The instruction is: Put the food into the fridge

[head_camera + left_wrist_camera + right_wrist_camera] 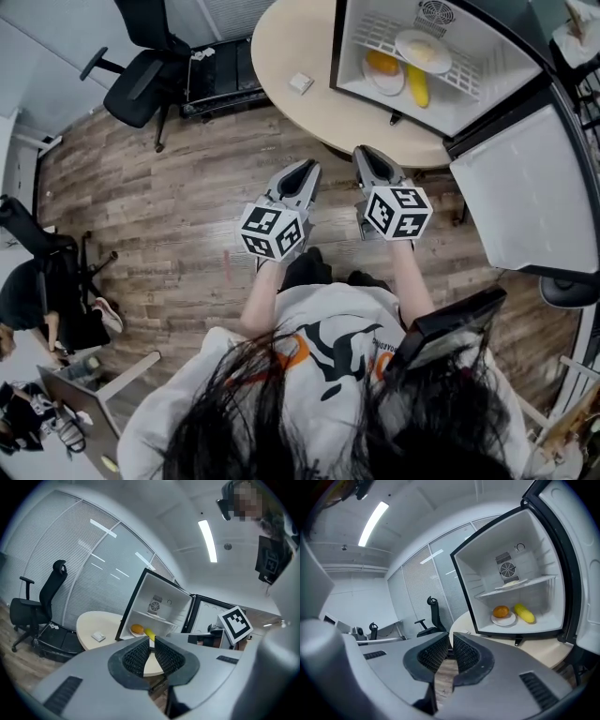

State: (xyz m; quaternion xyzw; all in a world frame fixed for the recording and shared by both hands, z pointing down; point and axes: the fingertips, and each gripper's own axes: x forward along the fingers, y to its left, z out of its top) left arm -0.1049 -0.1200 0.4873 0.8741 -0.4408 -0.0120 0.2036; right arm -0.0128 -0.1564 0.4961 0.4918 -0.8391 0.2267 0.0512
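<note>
Hanging level above the wood-plank floor (178,216), the grey left gripper (305,169) is clenched. Its ribbed black pads (140,656) sit almost together with nothing between them. The grey right gripper (367,155) beside it is clenched too, and it is also empty. Both point toward the round beige table (291,37) just ahead, without touching it or anything on it.

On that table stands the small white fridge (478,573), its black-edged door (525,187) swung wide open to the right. The food is inside. A round orange item (501,611) sits on a white plate (504,620) on the fridge's floor, and a long yellow item (524,613), which could be corn or a banana, lies just beside the plate. Another white plate (511,584) holding something pale rests on the wire shelf above them.

By my reading the loading is finished or close to it, since no food is held and I see none outside the fridge. The only other thing on the table is a small white boxy object (301,82), well apart from the fridge and too small to identify. What probably remains is shutting the door.
</note>
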